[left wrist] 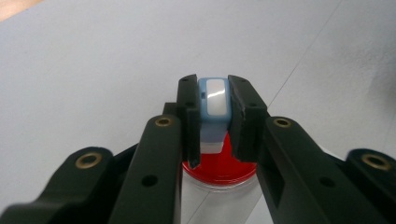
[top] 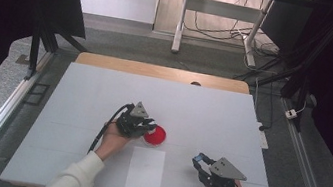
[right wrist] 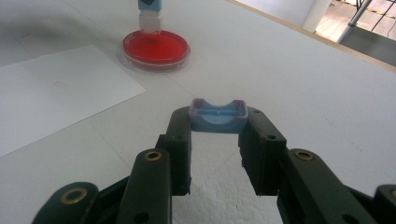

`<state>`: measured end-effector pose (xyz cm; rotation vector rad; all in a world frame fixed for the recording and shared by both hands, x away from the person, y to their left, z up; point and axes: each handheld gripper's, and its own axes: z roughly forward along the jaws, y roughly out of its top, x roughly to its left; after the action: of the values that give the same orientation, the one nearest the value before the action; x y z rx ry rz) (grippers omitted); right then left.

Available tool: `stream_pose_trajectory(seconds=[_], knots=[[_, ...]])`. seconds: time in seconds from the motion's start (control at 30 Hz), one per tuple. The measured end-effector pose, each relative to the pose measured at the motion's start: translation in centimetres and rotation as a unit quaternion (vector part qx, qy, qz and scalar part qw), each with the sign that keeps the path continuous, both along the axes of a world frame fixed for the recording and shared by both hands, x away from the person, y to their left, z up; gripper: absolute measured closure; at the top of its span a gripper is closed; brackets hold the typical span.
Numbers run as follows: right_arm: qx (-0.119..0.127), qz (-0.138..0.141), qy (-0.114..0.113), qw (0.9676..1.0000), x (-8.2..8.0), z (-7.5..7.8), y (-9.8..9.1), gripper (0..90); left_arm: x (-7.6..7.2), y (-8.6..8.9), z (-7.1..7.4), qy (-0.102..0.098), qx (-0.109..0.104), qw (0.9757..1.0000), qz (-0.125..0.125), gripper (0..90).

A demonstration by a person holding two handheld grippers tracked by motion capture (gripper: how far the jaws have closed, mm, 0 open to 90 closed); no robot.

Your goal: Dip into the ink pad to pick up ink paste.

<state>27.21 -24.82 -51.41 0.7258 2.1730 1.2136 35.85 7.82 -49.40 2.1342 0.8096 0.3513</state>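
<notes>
Table: a white table top [top: 103, 93] with a wooden strip along its far edge; a white sheet of paper [top: 145, 171] lies flat on the near side, between the 2 hands.

Red dish: a round clear dish with red content [top: 155, 135] stands on the table just beyond the paper, near the middle. In the right gripper view it [right wrist: 155, 48] is far off at the upper left.

Left gripper: the left gripper [top: 145, 126] is held at the left edge of the dish. In its own view the 2 jaws are closed tight on a small blue and white block [left wrist: 214, 109] – the block stands upright between them, and its white lower end is over the red dish [left wrist: 219, 170]. I cannot tell if it touches the red surface.

Right gripper: the right gripper [top: 199, 161] is near the right front of the table, well apart from the dish. Its jaws are narrowly apart and pinch a small blue cap [right wrist: 218, 115] by its 2 sides – the hollow side faces up.
</notes>
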Motion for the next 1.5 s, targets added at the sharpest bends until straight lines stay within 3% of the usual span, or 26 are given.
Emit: stream_pose_trajectory(seconds=[0.23, 0.33, 0.53, 1.3, 1.5], knots=[[0.000, 0.001, 0.001, 1.0000, 0.0, 0.0, 0.0, 64.6, 0.1, -0.1, -0.3, -0.001, 0.002, 1.0000, 0.004, 75.5], [0.001, 0.001, 0.001, 1.0000, 0.0, 0.0, 0.0, 64.6, 0.1, -0.1, -0.3, 0.001, -0.008, 1.0000, 0.000, 75.5], [-0.001, 0.002, 0.002, 1.0000, 0.0, -0.1, 0.0, 64.5, 0.3, -0.3, -0.8, 0.007, -0.002, 1.0000, 0.001, 75.5], [-0.004, 0.002, 0.003, 1.0000, 0.0, -0.1, 0.2, 64.5, 0.3, -0.9, -1.3, -0.001, 0.012, 0.9999, 0.000, 75.8], [-0.004, 0.002, 0.002, 1.0000, 0.0, -0.1, 0.2, 64.5, 0.5, -0.7, -1.3, 0.006, 0.006, 1.0000, -0.002, 75.8]])
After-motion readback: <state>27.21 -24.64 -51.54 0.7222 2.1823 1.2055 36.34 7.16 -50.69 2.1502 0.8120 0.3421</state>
